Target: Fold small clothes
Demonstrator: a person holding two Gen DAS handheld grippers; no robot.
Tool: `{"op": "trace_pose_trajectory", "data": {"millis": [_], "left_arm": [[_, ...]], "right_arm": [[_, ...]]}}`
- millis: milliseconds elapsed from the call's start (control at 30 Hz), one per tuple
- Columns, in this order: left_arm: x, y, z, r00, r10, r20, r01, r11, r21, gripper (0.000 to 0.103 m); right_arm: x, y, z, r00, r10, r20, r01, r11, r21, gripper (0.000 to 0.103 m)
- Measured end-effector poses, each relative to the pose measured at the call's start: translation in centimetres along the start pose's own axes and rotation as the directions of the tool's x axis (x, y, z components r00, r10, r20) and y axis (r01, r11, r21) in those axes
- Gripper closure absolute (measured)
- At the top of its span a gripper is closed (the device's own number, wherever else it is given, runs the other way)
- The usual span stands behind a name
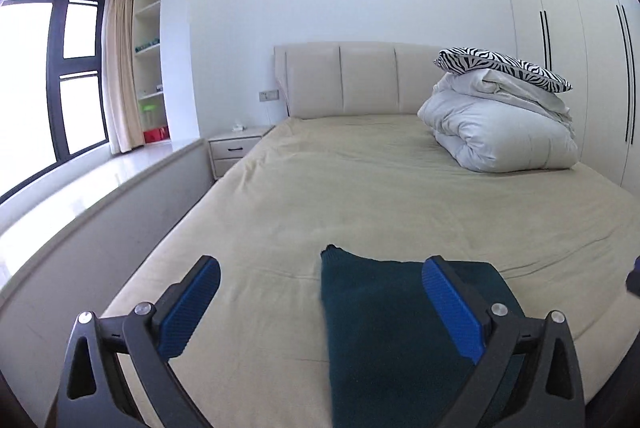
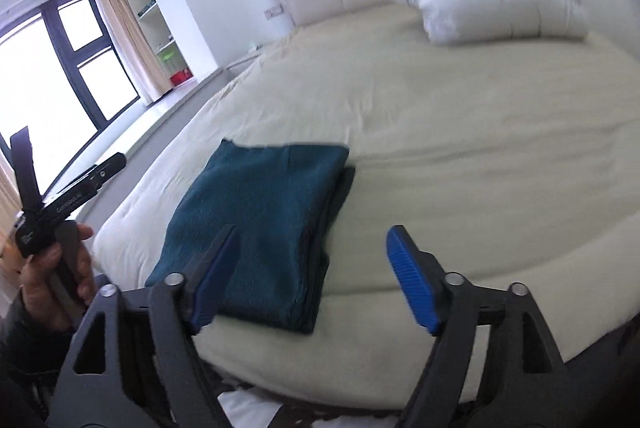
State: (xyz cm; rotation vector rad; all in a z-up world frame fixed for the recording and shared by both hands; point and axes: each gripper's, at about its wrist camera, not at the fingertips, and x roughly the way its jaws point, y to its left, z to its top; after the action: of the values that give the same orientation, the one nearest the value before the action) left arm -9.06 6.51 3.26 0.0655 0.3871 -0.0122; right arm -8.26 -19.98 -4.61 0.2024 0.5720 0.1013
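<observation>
A dark teal garment [image 2: 260,224] lies folded into a rectangle on the beige bed sheet [image 2: 460,163] near the bed's front edge. It also shows in the left wrist view [image 1: 384,328]. My left gripper [image 1: 320,284] is open and empty, held above the bed with its right finger over the garment. My right gripper [image 2: 310,248] is open and empty, above the garment's near right corner. The left gripper's body [image 2: 60,203] and the hand holding it appear at the left of the right wrist view.
A folded white duvet [image 1: 504,131] with a zebra-print pillow [image 1: 504,67] sits at the bed's far right by the headboard [image 1: 360,79]. A nightstand [image 1: 236,147] and window ledge [image 1: 80,199] lie left; wardrobes [image 1: 580,47] stand right.
</observation>
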Motion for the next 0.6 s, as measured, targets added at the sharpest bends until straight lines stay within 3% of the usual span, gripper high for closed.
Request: {"op": "trace_pose_trajectory", "data": {"millis": [100, 167, 267, 367, 467, 600], "left_arm": [[-0.9, -0.1, 0.1, 0.999, 0.043, -0.025, -0.043, 0.999, 0.004, 0.000], [-1.0, 0.3, 0.1, 0.998, 0.040, -0.046, -0.040, 0.999, -0.017, 0.000], [-0.7, 0.6, -0.1, 0.994, 0.000, -0.105, -0.006, 0.998, -0.058, 0.000], [0.5, 0.6, -0.8, 0.982, 0.009, -0.188, -0.020, 0.998, -0.057, 0.000], [1.9, 0.7, -2.0, 0.959, -0.052, -0.280, 0.022, 0.994, -0.111, 0.000], [3.3, 0.4, -3.8, 0.931, -0.051, -0.361, 0.009, 0.993, -0.115, 0.000]], "right_arm": [[-2.6, 0.9, 1.4, 0.978, -0.082, 0.192, 0.089, 0.996, -0.031, 0.000], [-3.1, 1.3, 3.0, 0.971, -0.107, 0.213, 0.120, 0.991, -0.052, 0.000], [-2.6, 1.6, 4.5, 0.987, -0.079, 0.139, 0.086, 0.995, -0.047, 0.000], [-2.2, 1.7, 5.3, 0.993, -0.050, 0.103, 0.049, 0.999, 0.005, 0.000], [-0.9, 1.8, 5.6, 0.997, -0.073, 0.003, 0.073, 0.997, 0.040, 0.000], [1.4, 2.3, 4.6, 0.987, -0.118, -0.105, 0.122, 0.992, 0.030, 0.000]]}}
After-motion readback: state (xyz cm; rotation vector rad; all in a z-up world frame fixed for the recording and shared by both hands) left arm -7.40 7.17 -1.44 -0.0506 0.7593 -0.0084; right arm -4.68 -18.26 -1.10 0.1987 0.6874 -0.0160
